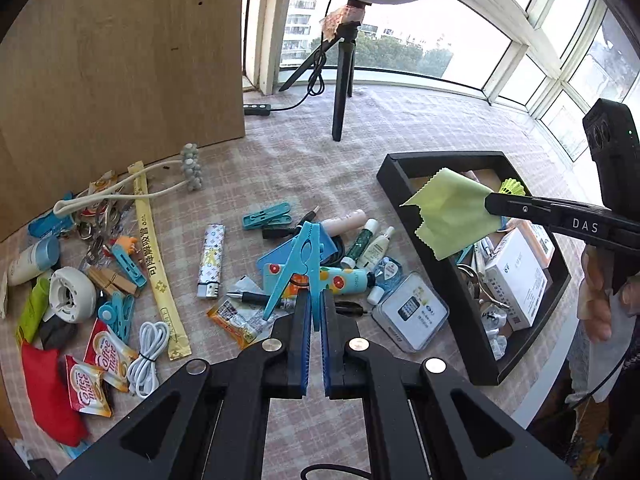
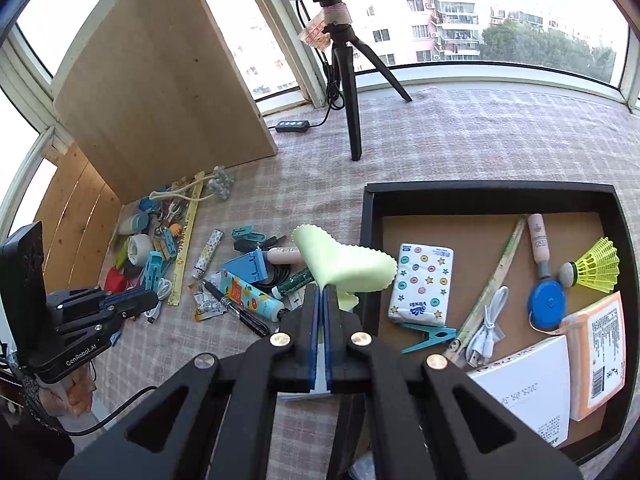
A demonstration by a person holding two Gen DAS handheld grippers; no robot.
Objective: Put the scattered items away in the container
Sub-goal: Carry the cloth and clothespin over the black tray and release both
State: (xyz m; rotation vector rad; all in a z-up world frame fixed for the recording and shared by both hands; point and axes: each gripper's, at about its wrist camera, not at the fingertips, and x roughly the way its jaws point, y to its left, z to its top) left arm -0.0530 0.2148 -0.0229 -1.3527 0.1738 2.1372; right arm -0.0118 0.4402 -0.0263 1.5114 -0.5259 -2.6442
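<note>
My left gripper is shut on a blue clothes peg and holds it above the pile of scattered items. My right gripper is shut on a light green cloth; in the left wrist view the cloth hangs over the left rim of the black tray. The black tray holds a tissue pack, a shuttlecock, a blue tape measure, a white cable, a teal peg and boxes.
Scattered on the checked cloth: a lighter, a fruit-print tube, Coffee-mate sachets, a white cable, pegs, bottles, a pen. A wooden board stands at the left. A ring-light tripod stands behind.
</note>
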